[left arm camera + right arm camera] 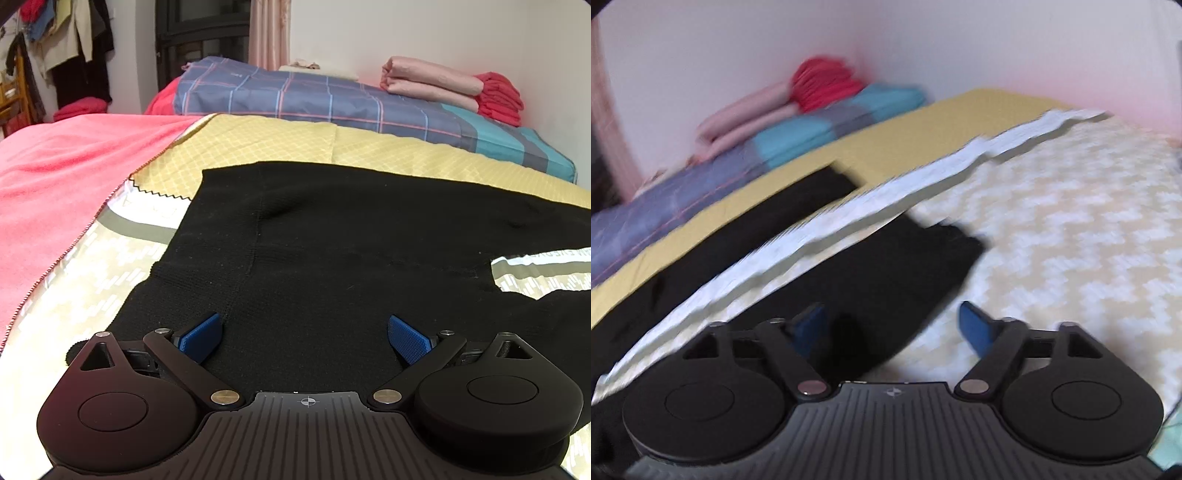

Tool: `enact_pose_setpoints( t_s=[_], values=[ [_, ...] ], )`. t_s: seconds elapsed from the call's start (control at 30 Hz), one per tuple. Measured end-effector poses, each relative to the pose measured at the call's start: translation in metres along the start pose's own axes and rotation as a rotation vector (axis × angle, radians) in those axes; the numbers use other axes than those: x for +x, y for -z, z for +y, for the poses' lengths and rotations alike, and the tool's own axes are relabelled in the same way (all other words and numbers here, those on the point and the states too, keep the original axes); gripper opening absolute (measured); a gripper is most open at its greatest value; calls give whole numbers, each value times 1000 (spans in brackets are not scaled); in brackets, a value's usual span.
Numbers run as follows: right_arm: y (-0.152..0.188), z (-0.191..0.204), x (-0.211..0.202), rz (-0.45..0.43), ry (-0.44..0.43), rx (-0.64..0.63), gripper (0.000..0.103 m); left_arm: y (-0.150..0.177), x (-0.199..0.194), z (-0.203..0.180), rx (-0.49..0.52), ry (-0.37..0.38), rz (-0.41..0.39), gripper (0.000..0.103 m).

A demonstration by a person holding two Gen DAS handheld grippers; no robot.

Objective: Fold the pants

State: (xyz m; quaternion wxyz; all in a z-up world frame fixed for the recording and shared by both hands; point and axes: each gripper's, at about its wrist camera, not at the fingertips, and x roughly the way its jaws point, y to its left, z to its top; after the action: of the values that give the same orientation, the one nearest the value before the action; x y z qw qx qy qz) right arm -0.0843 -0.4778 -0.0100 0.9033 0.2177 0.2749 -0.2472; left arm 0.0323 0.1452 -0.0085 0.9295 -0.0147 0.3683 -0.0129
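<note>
Black knit pants [332, 251] lie spread flat on the bed. In the left wrist view their waist end fills the middle, and the two legs split at the right [495, 273]. My left gripper [306, 338] is open and empty, low over the near waist edge, blue pads apart. In the blurred right wrist view the two legs run away to the upper left: the near leg [905, 266] ends just ahead, the far leg [783, 206] lies beyond a strip of sheet. My right gripper [892, 325] is open and empty over the near leg's end.
A cream patterned sheet [1071, 229] covers the bed, with a yellow quilted cloth [295, 144] behind the pants and a pink blanket [66, 177] at left. Folded plaid bedding [314, 96] with pink and red stacks [454, 88] lies by the wall. Clothes hang far left [74, 44].
</note>
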Motion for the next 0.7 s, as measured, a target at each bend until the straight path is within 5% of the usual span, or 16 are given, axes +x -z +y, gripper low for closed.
enact_pose_setpoints(
  t_s=[0.13,0.33,0.47,0.7],
  values=[
    [-7,-21,-11,-52,180,112,86,-3,-12,4,-54,-20,-15,103],
    [2,-23,-34,-58,76,113,87,-10,-56,4,-118,-70,-80,103],
    [11,-11,-50,-49,-26,111,89,-4,-71,8,-165,-167,25,103],
    [22,21,-67,-17,-142,24,89,28,-84,40,-312,-91,156,103]
  ],
)
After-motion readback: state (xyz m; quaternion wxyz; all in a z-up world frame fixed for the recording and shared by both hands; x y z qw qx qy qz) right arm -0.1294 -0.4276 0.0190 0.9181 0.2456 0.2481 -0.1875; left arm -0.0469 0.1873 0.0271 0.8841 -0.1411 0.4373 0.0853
